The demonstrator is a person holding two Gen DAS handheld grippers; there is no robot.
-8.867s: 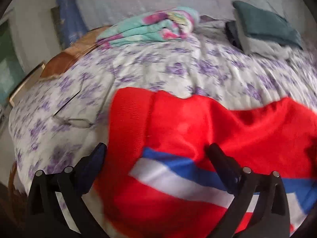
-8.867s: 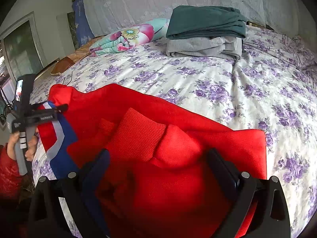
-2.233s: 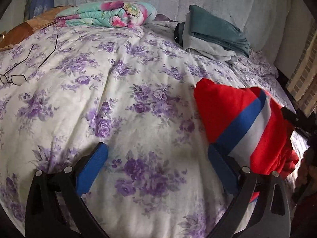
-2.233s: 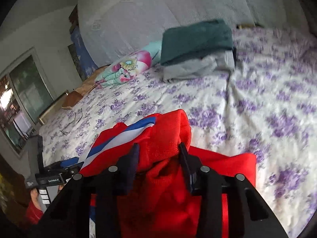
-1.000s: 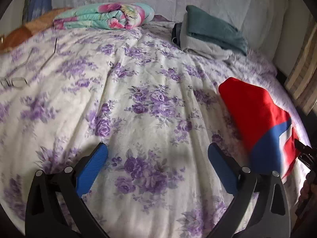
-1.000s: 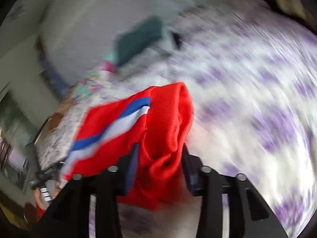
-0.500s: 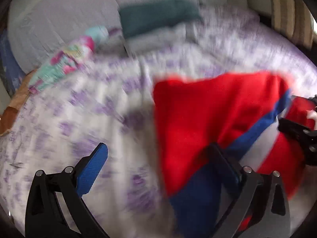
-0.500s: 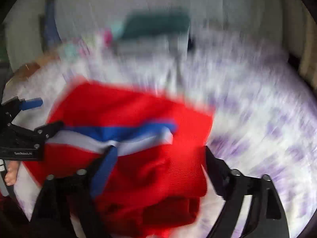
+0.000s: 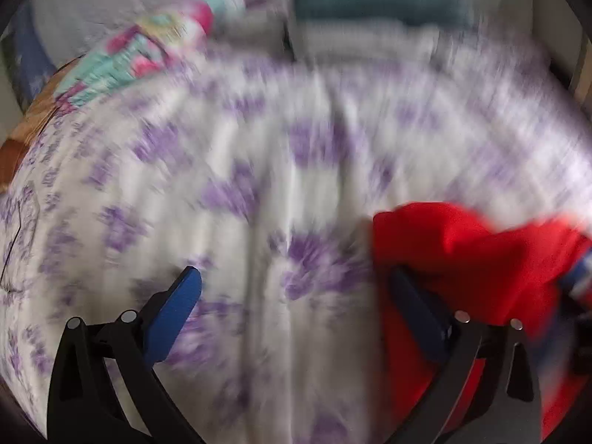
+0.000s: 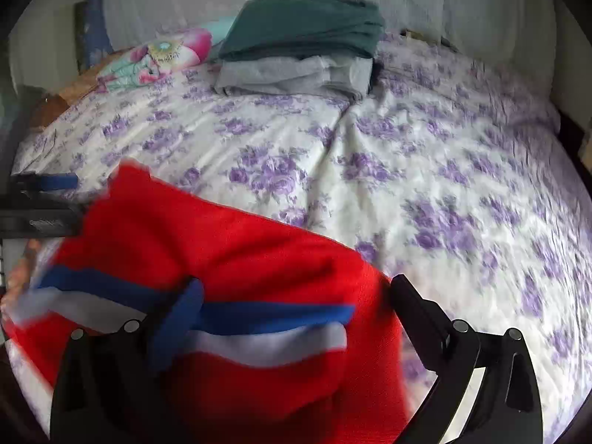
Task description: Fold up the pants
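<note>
The red pants (image 10: 207,259) with a blue and white side stripe lie bunched on the floral bedspread (image 10: 425,170), in front of my right gripper (image 10: 294,298). That gripper is open and holds nothing; the cloth lies between and under its fingers. In the blurred left wrist view the pants (image 9: 477,251) sit at the lower right, by the right finger (image 9: 418,314). My left gripper (image 9: 296,296) is open over bare bedspread. It also shows at the left edge of the right wrist view (image 10: 40,199).
A stack of folded clothes, dark green over grey (image 10: 299,55), sits at the far side of the bed. A floral pillow (image 10: 159,59) lies to its left. Eyeglasses (image 9: 14,236) lie at the left edge of the bed.
The right gripper, shut on the pants a second ago, has opened and the pants have dropped onto the bed. The left gripper has swung quickly, so the pants moved to its lower right.
</note>
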